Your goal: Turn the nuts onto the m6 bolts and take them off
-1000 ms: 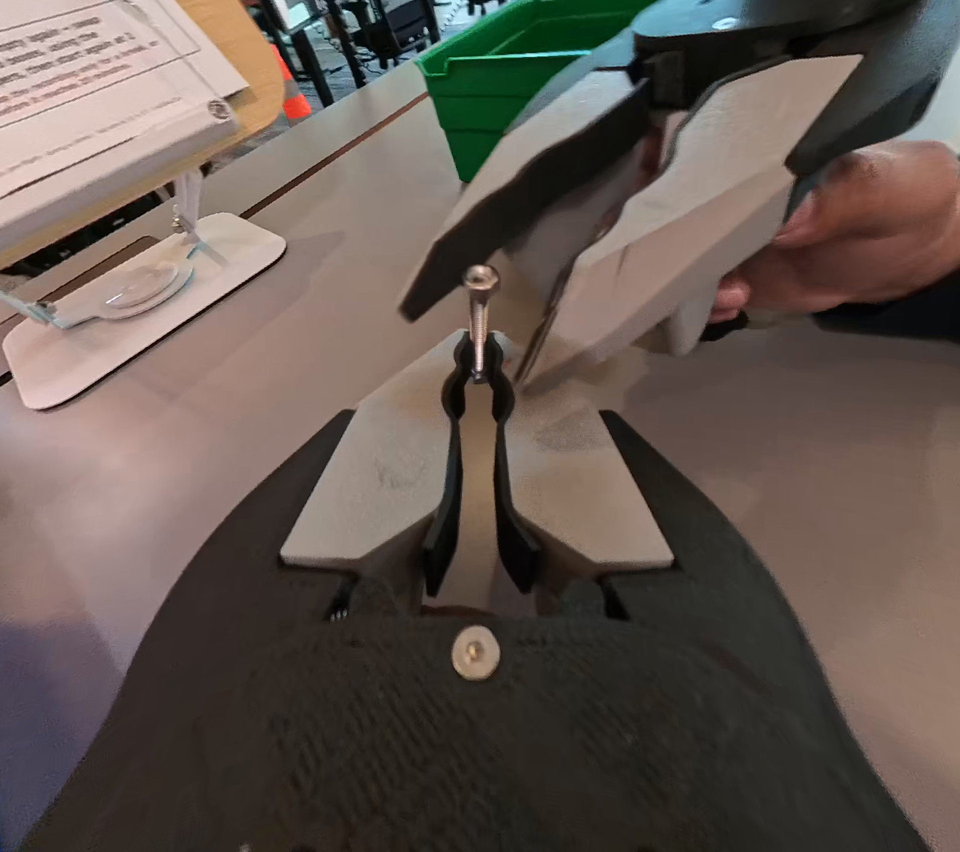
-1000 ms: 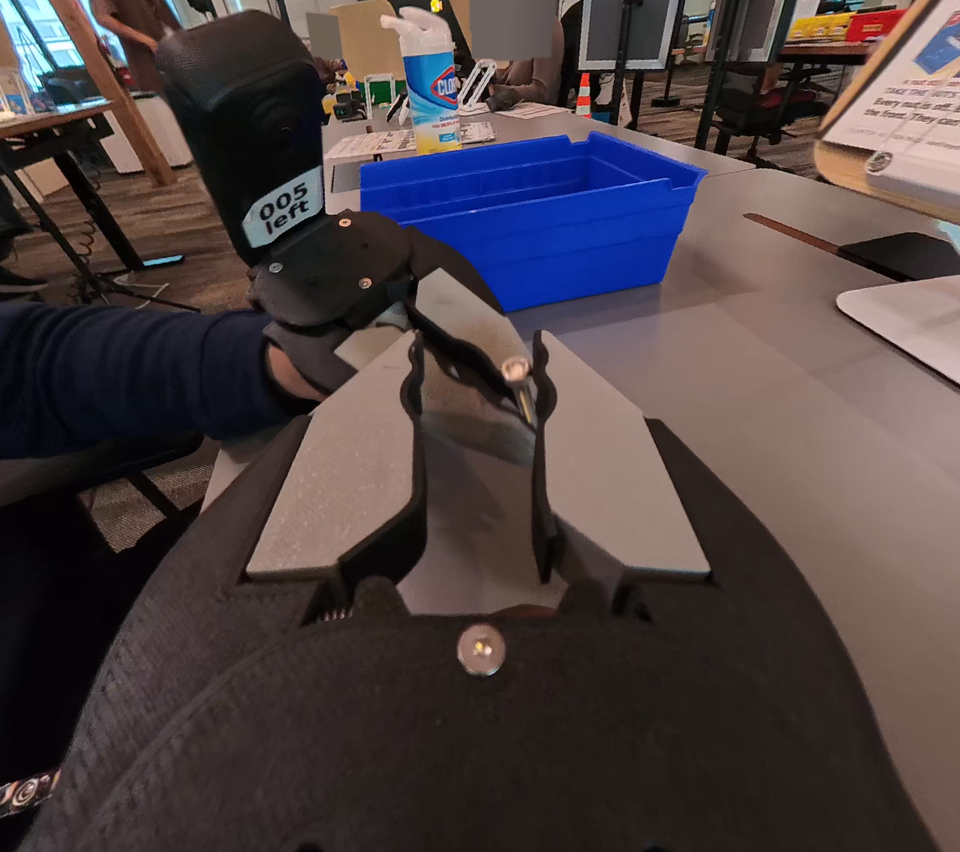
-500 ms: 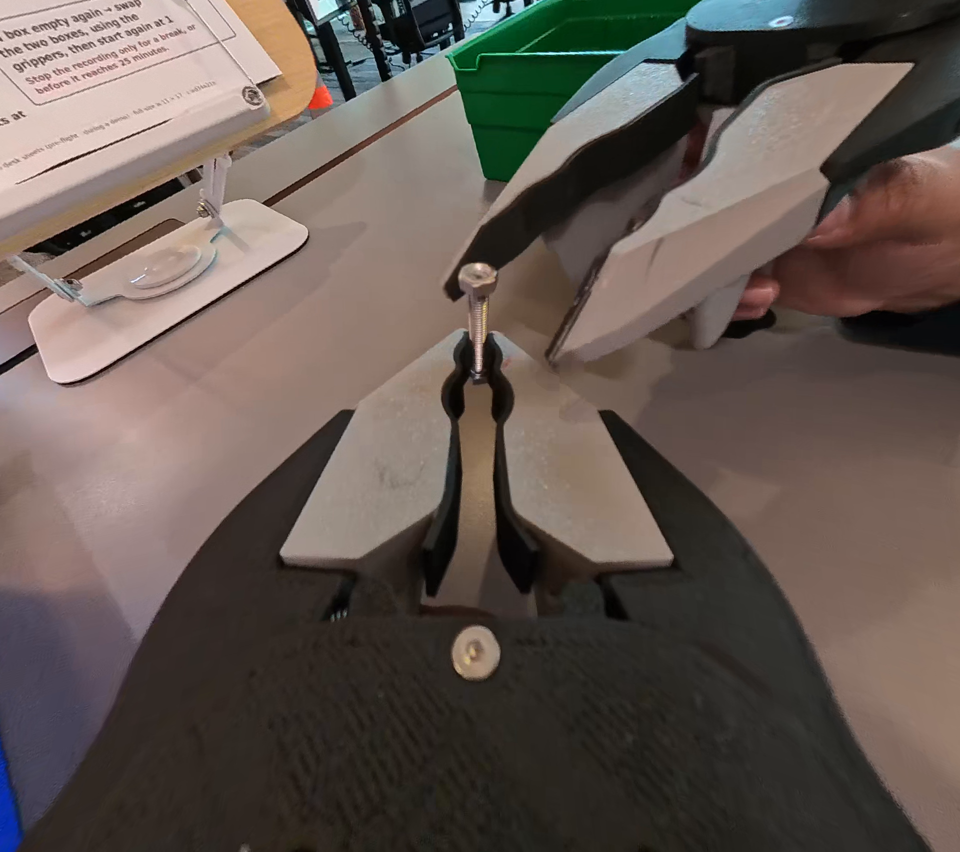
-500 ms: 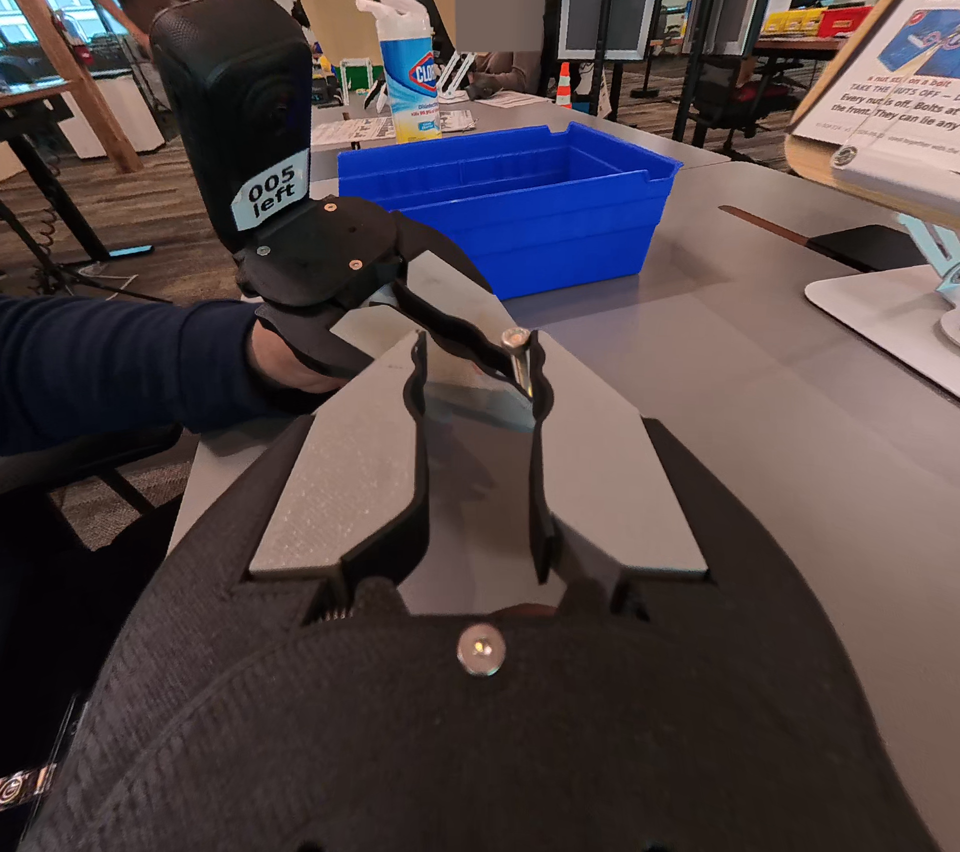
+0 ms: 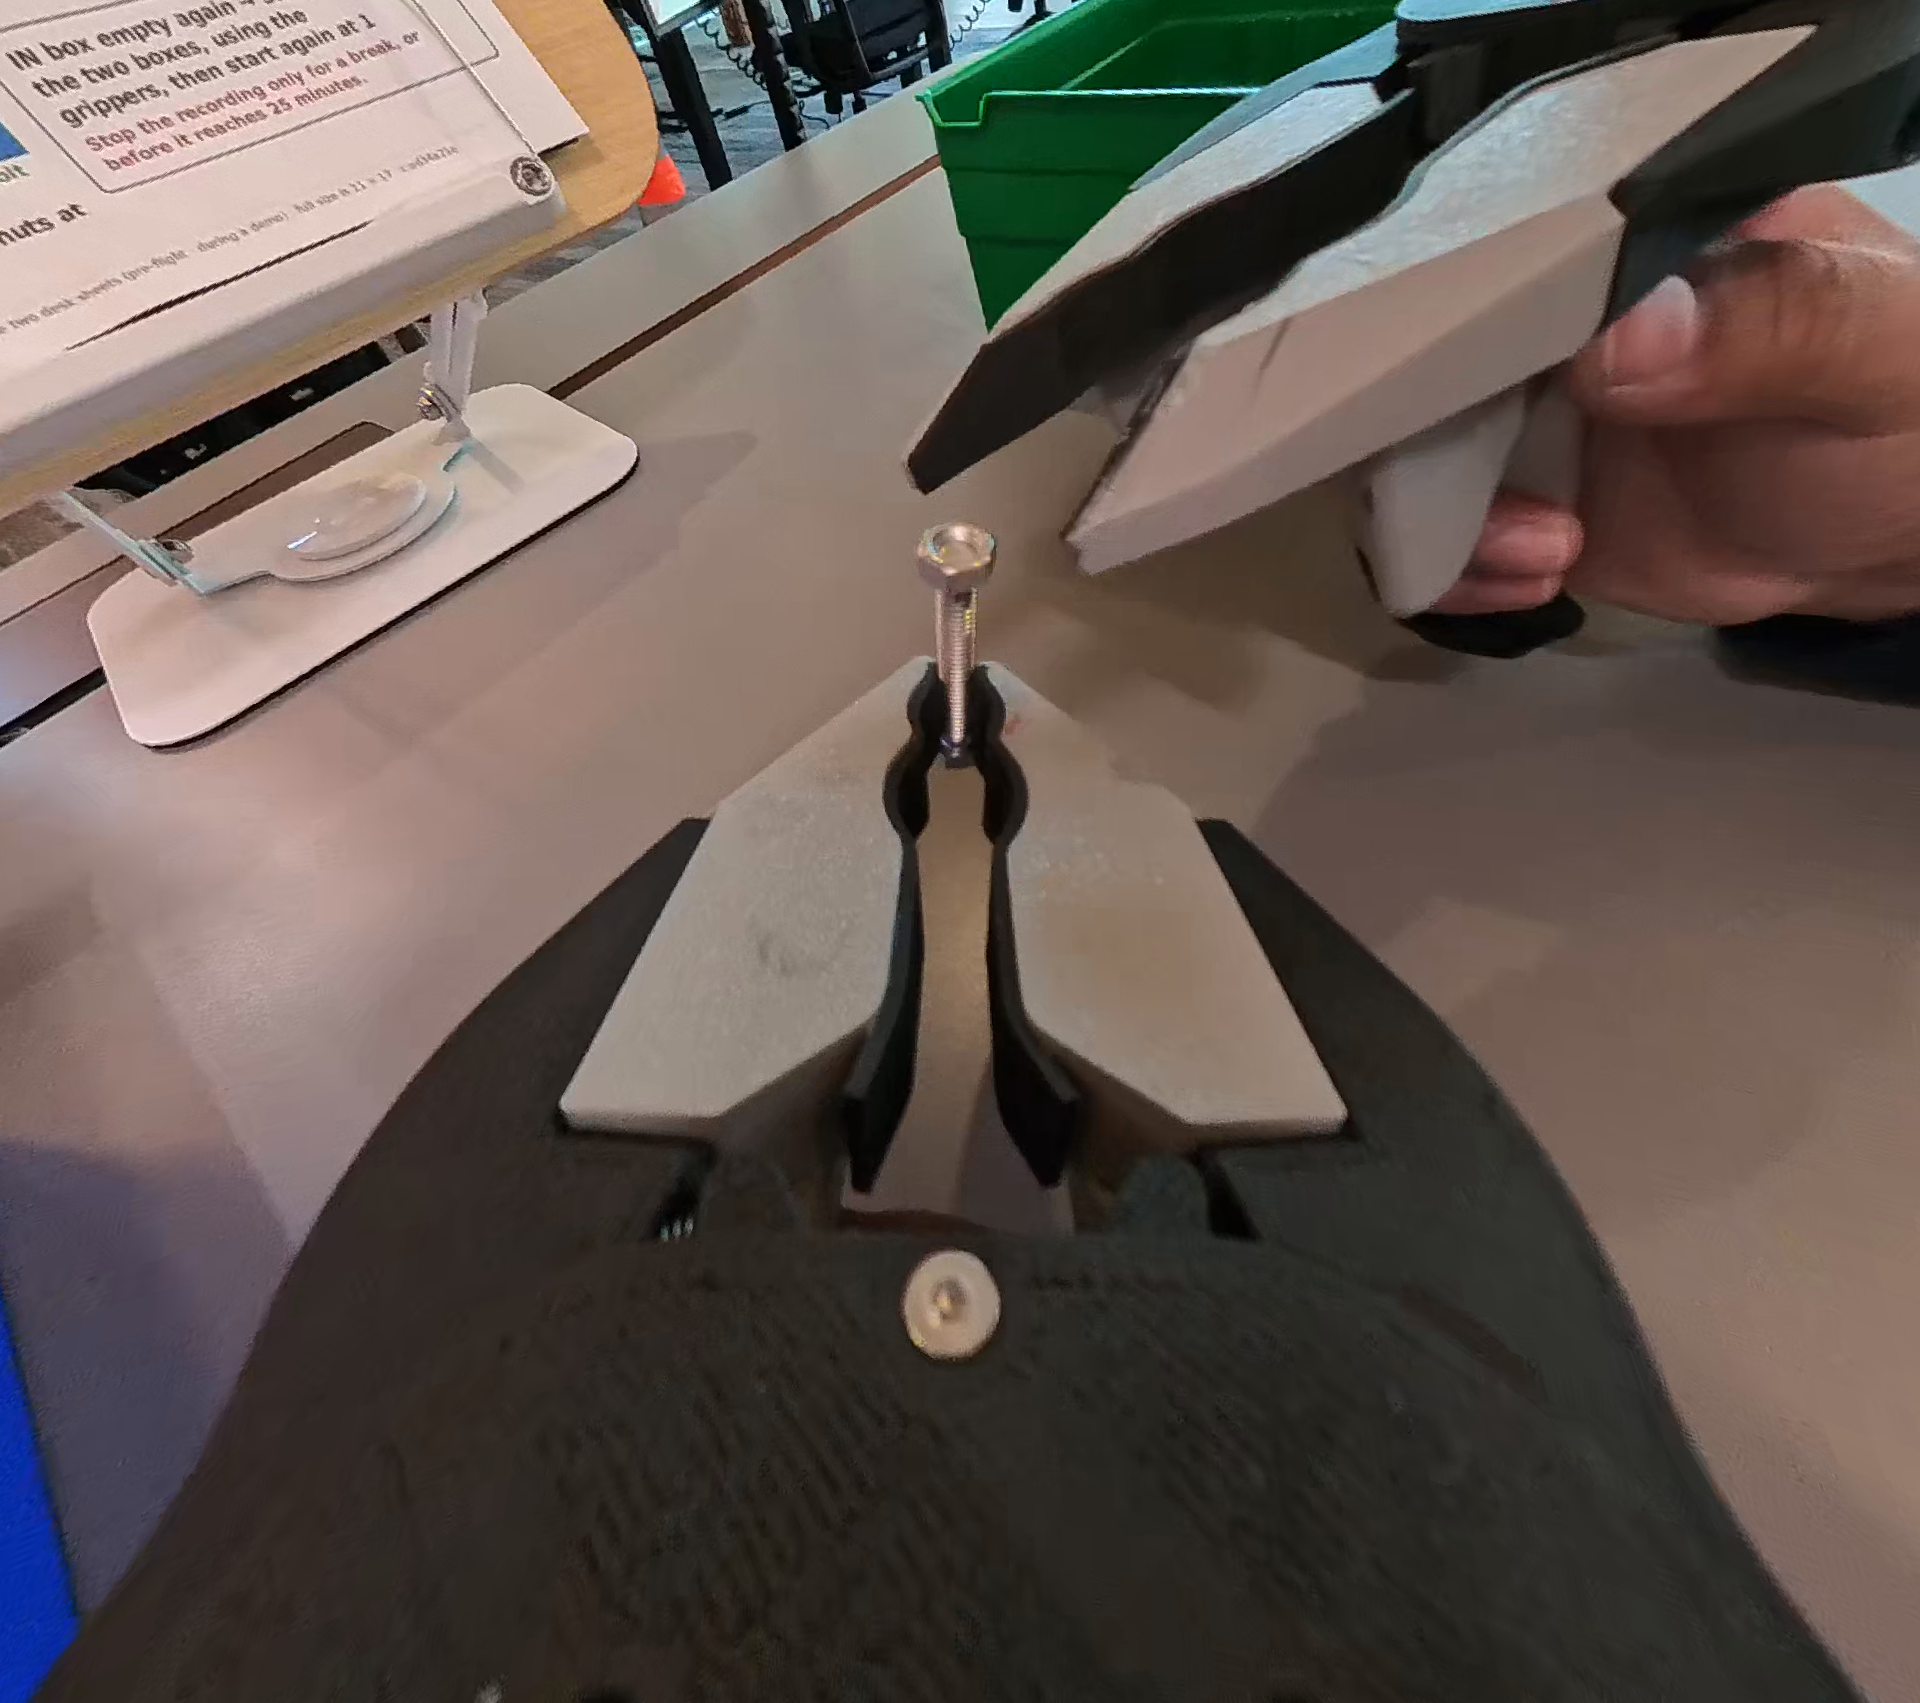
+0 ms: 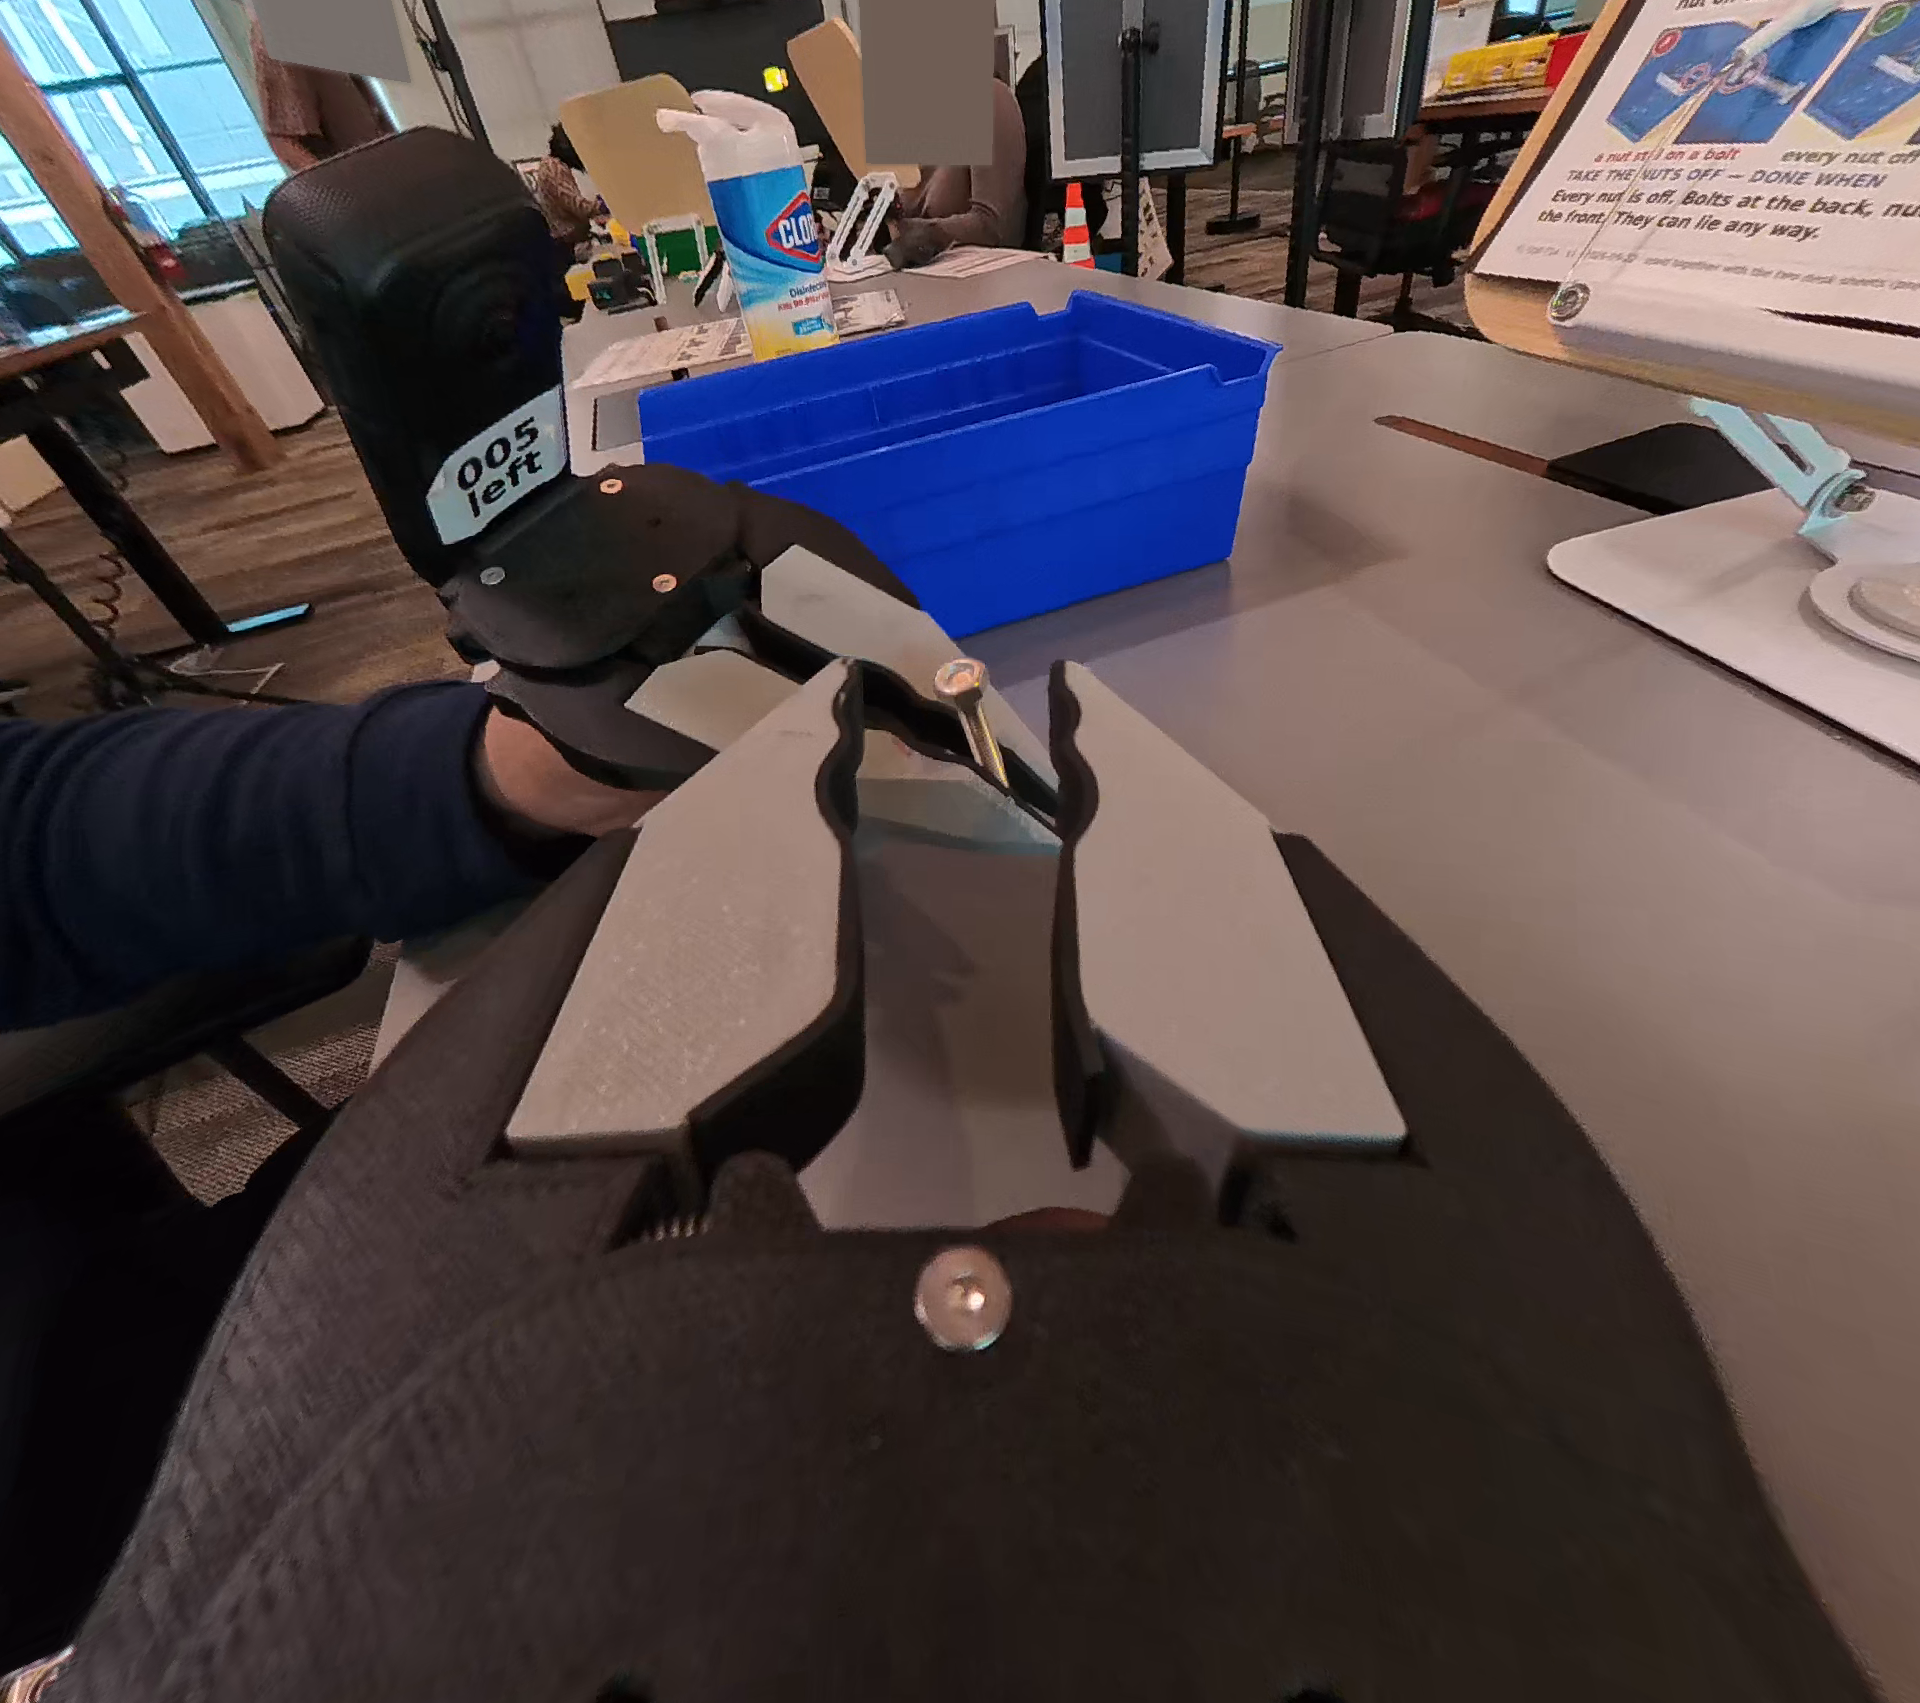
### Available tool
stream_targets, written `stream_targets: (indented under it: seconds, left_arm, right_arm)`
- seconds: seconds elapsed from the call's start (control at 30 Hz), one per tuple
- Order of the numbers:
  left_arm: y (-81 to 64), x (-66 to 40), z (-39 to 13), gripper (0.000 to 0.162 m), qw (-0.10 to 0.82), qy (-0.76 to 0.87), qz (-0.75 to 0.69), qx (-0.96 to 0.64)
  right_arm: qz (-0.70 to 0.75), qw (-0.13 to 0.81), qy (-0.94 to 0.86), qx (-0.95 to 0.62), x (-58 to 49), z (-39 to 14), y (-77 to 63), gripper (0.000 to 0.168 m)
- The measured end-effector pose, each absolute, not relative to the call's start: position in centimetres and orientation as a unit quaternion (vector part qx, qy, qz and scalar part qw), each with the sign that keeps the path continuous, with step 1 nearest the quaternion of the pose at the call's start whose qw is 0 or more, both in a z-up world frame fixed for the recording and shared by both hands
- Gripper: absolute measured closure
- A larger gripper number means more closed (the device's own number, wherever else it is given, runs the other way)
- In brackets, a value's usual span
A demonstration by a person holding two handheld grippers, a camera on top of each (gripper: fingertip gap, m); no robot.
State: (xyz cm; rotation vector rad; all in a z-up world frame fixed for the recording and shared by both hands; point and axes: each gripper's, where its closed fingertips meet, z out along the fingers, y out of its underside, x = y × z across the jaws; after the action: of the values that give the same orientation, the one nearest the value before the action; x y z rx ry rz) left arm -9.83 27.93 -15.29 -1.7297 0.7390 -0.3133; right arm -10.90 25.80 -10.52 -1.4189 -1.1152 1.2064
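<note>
My left gripper (image 5: pixel 954 697) is shut on the lower shaft of a silver bolt (image 5: pixel 954 625), which it holds upright, head up, above the grey table. I see no nut on the shaft. My right gripper (image 5: pixel 1003 505) is open and empty, with its tips just above and to the right of the bolt head, apart from it. In the right wrist view the bolt (image 6: pixel 975 723) shows between the open fingers of my right gripper (image 6: pixel 951 697), and the left gripper (image 6: pixel 1023 806) reaches in from the left.
A green bin (image 5: pixel 1081 167) stands behind the right gripper. A blue bin (image 6: pixel 966 469) stands behind the left gripper, with a spray bottle (image 6: pixel 769 251) beyond it. An instruction sheet on a white stand (image 5: pixel 343 531) sits at the table's back. There is about 5 centimeters between the tips of the two grippers.
My right gripper has lifted and drawn back a little to the right, off the bolt head. The left gripper still holds the bolt upright.
</note>
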Motion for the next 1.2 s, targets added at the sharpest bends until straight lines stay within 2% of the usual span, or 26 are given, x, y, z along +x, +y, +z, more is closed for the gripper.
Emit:
stream_targets:
  seconds: [0.2,0.27,0.8,0.9,1.2]
  left_arm:
    - [27.9,-9.7,-15.5,0.16,0.577,0.325,-0.125,-0.739]
    - [27.8,-9.6,-15.6,0.16,0.575,0.328,-0.125,-0.739]
    - [27.7,-9.3,-15.6,0.154,0.577,0.32,-0.146,-0.737]
    - [27.6,-9.2,-15.1,0.159,0.587,0.319,-0.156,-0.727]
    - [27.2,-9.1,-14.4,0.159,0.586,0.315,-0.184,-0.723]
  right_arm:
    - [0.46,0.464,-0.488,-0.579,-11.6,-11.5,25.2,0.15]
    - [0.44,0.472,-0.486,-0.589,-11.5,-11.7,25.8,0.161]
    - [0.435,0.459,-0.47,-0.615,-10.9,-12.1,26.6,0.162]
    - [0.445,0.456,-0.466,-0.614,-10.8,-12.0,26.6,0.162]
    - [0.479,0.447,-0.45,-0.607,-10.7,-11.3,26.4,0.162]
